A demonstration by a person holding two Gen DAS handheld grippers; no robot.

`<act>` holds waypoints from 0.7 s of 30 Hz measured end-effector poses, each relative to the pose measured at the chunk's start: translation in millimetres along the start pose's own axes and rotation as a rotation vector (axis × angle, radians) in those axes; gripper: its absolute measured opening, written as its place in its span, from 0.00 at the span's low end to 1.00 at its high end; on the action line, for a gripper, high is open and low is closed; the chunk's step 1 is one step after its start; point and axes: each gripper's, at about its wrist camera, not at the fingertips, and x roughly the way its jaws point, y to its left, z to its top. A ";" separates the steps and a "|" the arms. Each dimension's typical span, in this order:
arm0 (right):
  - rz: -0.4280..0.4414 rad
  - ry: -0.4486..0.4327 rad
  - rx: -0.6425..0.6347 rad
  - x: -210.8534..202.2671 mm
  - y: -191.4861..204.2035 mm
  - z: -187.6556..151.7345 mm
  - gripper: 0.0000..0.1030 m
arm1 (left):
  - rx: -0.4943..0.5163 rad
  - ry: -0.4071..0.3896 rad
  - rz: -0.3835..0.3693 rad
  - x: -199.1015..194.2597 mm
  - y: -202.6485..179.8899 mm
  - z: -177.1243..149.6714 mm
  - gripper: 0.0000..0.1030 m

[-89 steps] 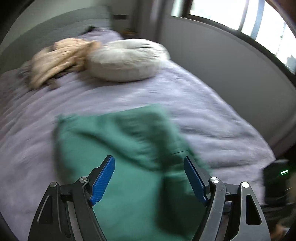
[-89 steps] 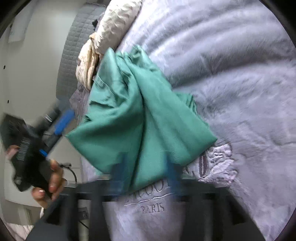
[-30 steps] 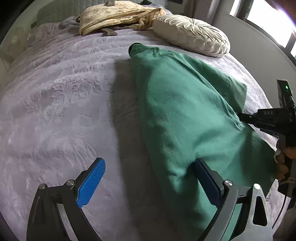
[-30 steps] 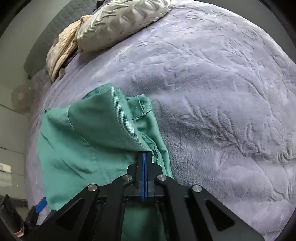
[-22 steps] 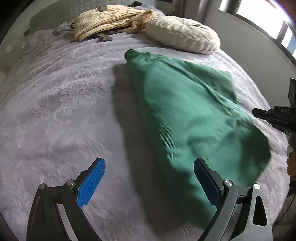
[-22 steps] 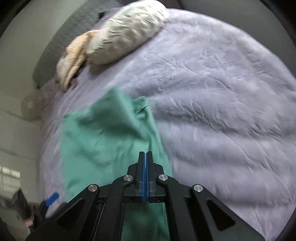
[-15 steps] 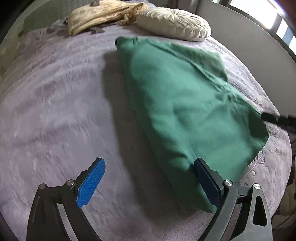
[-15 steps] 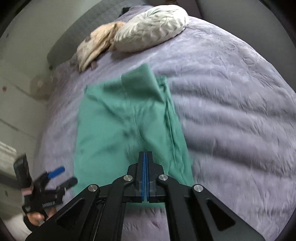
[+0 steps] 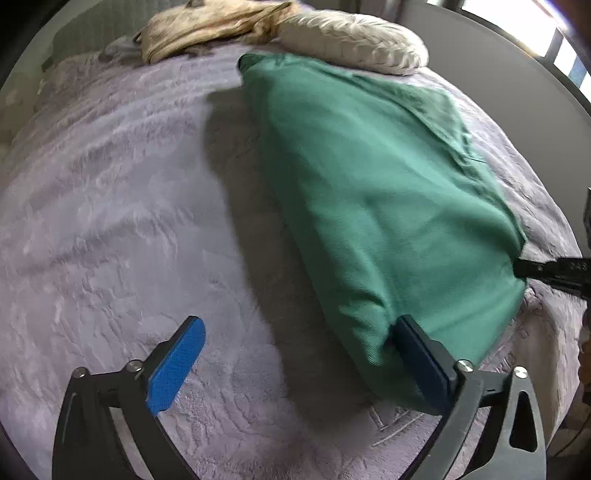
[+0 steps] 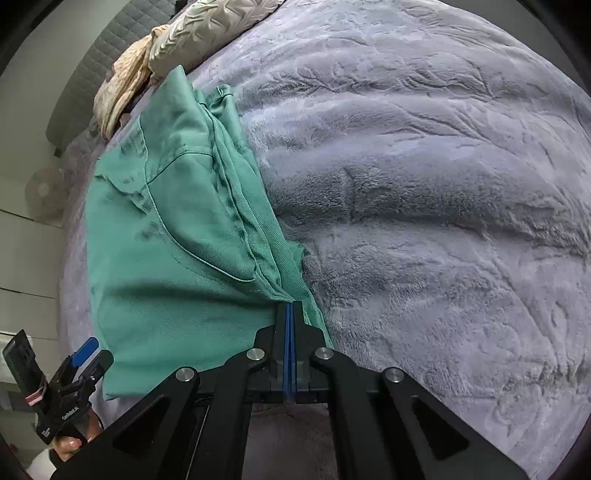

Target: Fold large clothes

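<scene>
A large green garment point(image 9: 369, 177) lies stretched along the lilac bedcover point(image 9: 110, 221), its far end by the pillow. My left gripper point(image 9: 299, 354) hovers over the garment's near left corner; its jaws are opening, with mostly bare cover between them and green cloth against the inner side of the right finger point(image 9: 421, 362). In the right wrist view, my right gripper point(image 10: 289, 306) is shut on the near right corner of the garment point(image 10: 177, 240), pinching a bunched fold. Each gripper shows in the other's view: the right gripper point(image 9: 546, 271), and the left gripper point(image 10: 88, 354) held by a hand point(image 10: 70, 443).
A cream round pillow point(image 9: 351, 40) and a crumpled beige throw point(image 9: 207, 26) lie at the head of the bed, against a grey quilted headboard point(image 10: 92, 66). A grey wall under a window point(image 9: 554, 37) runs along the right side. Embroidered lettering point(image 9: 391, 421) marks the cover's near edge.
The green garment has been drawn out longer toward the near edge and settled flatter on the bed. My right gripper pulled back with its corner; my left gripper shifted nearer the other corner.
</scene>
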 end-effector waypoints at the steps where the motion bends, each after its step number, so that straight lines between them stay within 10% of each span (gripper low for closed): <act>1: -0.003 0.004 0.003 -1.1 0.5 0.3 0.00 | -0.022 0.017 -0.005 0.9 1.6 1.4 1.00; 21: -0.007 0.109 -0.039 -47.9 18.6 -6.1 0.03 | -0.136 0.184 0.092 -22.8 -10.1 9.6 1.00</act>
